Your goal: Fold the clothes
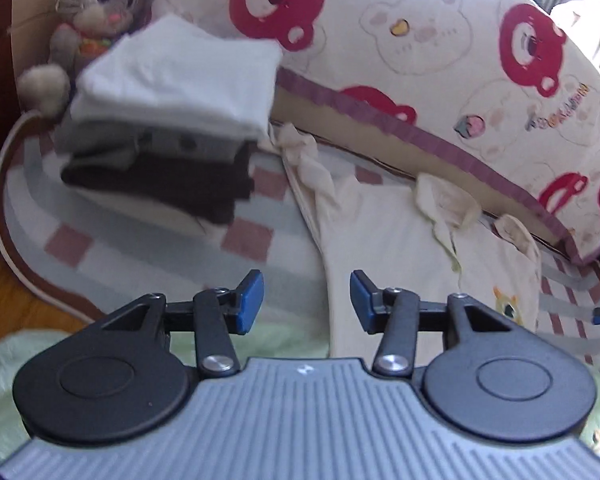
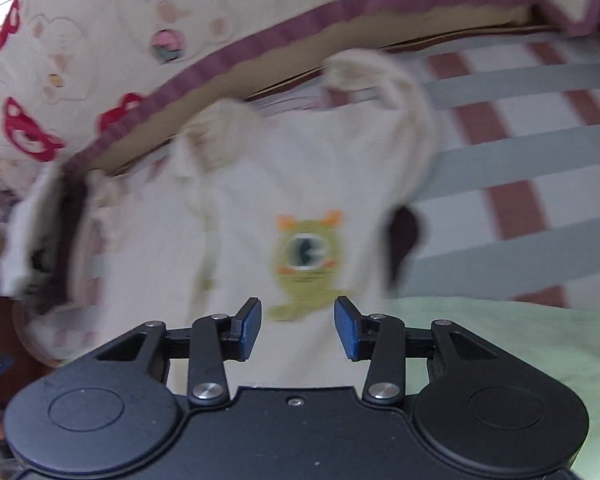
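1. Both blades stand apart on the left hand-held gripper (image 1: 306,302), half wide with nothing between them; the right hand-held gripper (image 2: 298,328) is the same, empty and parted.
2. Below and ahead of both lies the cream shirt (image 2: 300,200) with its green monster print (image 2: 304,260), spread on the striped bed cover (image 2: 520,152), collar end up against the bear-print quilt (image 1: 440,40).
3. Risk, as I judge it: the sleeves look bunched near the quilt's edge, so a grab there could pick up quilt hem or a double layer and skew the fold.
4. Second risk: up and left of the left hand-held gripper sits the folded stack (image 1: 172,120); a wide sweep could topple it.
5. Count: one shirt to fold, one stack of roughly four folded pieces, one plush rabbit (image 1: 96,4) behind it, two grippers.
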Demonstrator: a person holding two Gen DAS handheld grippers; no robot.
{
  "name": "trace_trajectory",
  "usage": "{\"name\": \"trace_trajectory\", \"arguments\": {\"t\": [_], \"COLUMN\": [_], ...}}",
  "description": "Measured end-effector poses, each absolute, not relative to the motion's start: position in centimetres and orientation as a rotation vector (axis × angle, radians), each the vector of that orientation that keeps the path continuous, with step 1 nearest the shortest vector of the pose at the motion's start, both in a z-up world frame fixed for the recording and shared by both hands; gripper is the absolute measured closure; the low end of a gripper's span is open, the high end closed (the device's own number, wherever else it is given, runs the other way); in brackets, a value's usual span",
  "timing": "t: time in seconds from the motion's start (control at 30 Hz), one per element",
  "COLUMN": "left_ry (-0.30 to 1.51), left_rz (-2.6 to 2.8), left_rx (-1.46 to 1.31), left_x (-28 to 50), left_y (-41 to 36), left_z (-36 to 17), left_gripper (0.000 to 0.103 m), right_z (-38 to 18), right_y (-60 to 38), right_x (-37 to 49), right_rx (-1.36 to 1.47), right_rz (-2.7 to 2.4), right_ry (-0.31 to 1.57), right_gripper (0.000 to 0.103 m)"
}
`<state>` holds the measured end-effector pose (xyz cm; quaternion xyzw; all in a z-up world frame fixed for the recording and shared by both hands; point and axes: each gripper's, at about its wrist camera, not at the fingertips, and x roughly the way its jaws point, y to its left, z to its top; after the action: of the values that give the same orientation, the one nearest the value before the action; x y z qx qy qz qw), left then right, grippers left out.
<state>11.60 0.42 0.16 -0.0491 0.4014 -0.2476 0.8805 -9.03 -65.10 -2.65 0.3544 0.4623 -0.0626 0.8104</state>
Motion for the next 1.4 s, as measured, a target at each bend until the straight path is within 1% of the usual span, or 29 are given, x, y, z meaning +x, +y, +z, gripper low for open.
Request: {"name": "trace_trajectory", "arguments": {"t": [0.17, 0.27, 0.37, 0.47, 0.5, 0.57, 0.63, 0.8, 0.9, 0.93, 0.97, 1.07, 1.1, 1.13, 1.17, 1.2, 1.27, 1.3, 1.33, 1.37, 1.4], "left_ry": [0.818, 0.794, 0.753, 0.698, 0.688, 0.670, 0.661, 0.707, 0.738, 0.752, 0.766, 0.788, 0.795, 0.784, 0.770, 0.756, 0.743, 0.754, 0.765, 0.777, 0.780], "left_rz": [-0.584, -0.629, -0.669, -0.648, -0.654, -0.668, -0.657, -0.621, -0.583, -0.566, -0.549, -0.547, -0.547, -0.534, -0.520, -0.506, -0.485, -0.483, -0.481, -0.479, -0.475], "left_rx": [0.024, 0.110, 0.193, 0.291, 0.298, 0.305, 0.303, 0.328, 0.266, 0.235, 0.204, 0.140, 0.119, 0.129, 0.141, 0.154, 0.148, 0.135, 0.122, 0.110, 0.124], "left_x": [13.4, 13.3, 13.9, 14.8, 15.3, 16.4, 17.8, 21.7, 23.6, 24.1, 24.6, 26.0, 26.5, 26.7, 26.9, 27.1, 27.5, 27.7, 28.0, 28.2, 28.3], "left_y": [-2.0, -3.2, -4.3, -5.8, -6.1, -6.8, -7.3, -9.4, -9.9, -10.0, -10.1, -11.3, -11.7, -12.4, -13.0, -13.7, -14.6, -14.8, -14.9, -15.0, -15.2], "left_z": [3.8, 5.8, 8.0, 9.5, 9.5, 9.2, 7.8, 1.5, -3.2, -4.7, -6.2, -9.9, -11.1, -11.8, -12.4, -13.1, -14.1, -14.6, -15.1, -15.6, -16.0], "left_gripper": [0.055, 0.054, 0.049, 0.048, 0.047, 0.045, 0.045, 0.047, 0.053, 0.063, 0.069, 0.069, 0.069, 0.069, 0.069, 0.069, 0.065, 0.065, 0.065, 0.065, 0.065], "right_z": [13.6, 21.6, 26.1, 26.2, 25.3, 21.7, 16.4, 2.0, -4.8, -6.4, -7.9, -11.8, -12.7, -13.5, -14.3, -15.0, -16.4, -17.1, -17.8, -18.3, -18.1], "right_y": [-60.3, -56.2, -52.1, -48.1, -46.8, -43.5, -40.3, -34.8, -33.3, -32.9, -32.5, -31.2, -30.9, -30.4, -29.8, -29.5, -29.1, -28.9, -28.7, -28.9, -29.7], "right_x": [-2.6, 0.6, 4.0, 8.7, 10.5, 14.2, 17.4, 22.2, 24.5, 25.6, 26.8, 30.1, 30.9, 31.5, 32.2, 32.6, 33.5, 33.9, 34.3, 34.5, 34.2], "right_rx": [0.606, 0.506, 0.402, 0.291, 0.245, 0.112, -0.011, -0.222, -0.293, -0.272, -0.242, -0.154, -0.127, -0.145, -0.179, -0.206, -0.256, -0.281, -0.306, -0.322, -0.316], "right_rz": [0.005, 0.050, 0.097, 0.131, 0.144, 0.160, 0.166, 0.256, 0.311, 0.326, 0.341, 0.371, 0.370, 0.378, 0.389, 0.405, 0.440, 0.458, 0.475, 0.495, 0.484], "right_ry": [0.884, 0.874, 0.889, 0.913, 0.921, 0.950, 0.992, 0.997, 0.959, 0.953, 0.950, 0.946, 0.951, 0.952, 0.952, 0.954, 0.959, 0.962, 0.964, 0.969, 0.949], "right_gripper": [0.056, 0.056, 0.054, 0.052, 0.052, 0.053, 0.055, 0.057, 0.055, 0.055, 0.055, 0.053, 0.049, 0.043, 0.040, 0.039, 0.039, 0.048, 0.085, 0.101, 0.101]}}
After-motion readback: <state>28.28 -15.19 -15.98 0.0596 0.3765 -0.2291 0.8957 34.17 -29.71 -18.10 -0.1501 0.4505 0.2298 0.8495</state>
